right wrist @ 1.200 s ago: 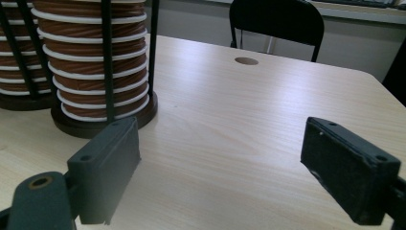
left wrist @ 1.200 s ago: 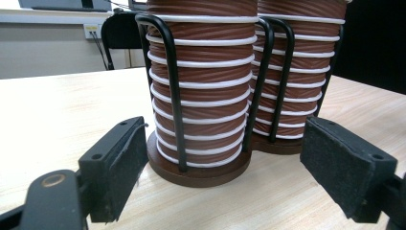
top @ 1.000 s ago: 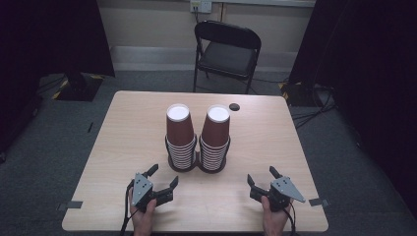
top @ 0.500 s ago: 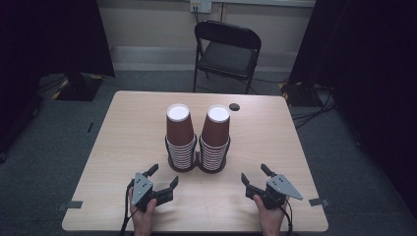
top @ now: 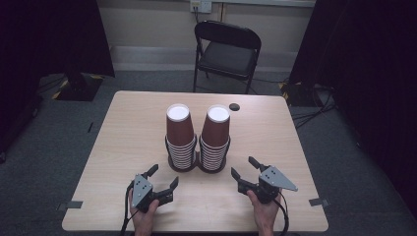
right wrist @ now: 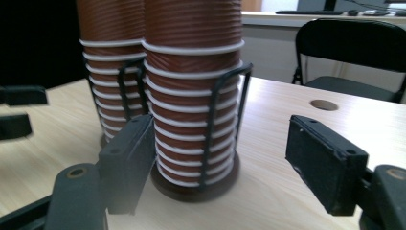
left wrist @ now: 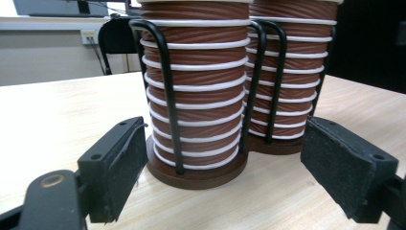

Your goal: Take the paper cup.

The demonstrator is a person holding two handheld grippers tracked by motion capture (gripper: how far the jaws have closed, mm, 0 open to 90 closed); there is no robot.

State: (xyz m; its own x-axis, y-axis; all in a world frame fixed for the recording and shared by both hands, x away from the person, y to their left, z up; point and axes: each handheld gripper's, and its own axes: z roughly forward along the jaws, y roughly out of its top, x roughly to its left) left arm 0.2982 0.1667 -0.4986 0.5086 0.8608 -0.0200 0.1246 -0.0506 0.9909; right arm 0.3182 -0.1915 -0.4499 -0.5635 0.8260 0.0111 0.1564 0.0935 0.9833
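Cups (top: 179, 132) stand in two full stacks side by side, each in a black wire holder (left wrist: 167, 96) on a round base, at the middle of the table (top: 123, 128); none is taken out yet, so all the work remains. Left gripper (top: 164, 174) rests near the front edge with jaws apart and empty. Right gripper (top: 243, 166) faces the right stack (top: 216, 135); its jaws have just been closing, yet stand apart with nothing between them.
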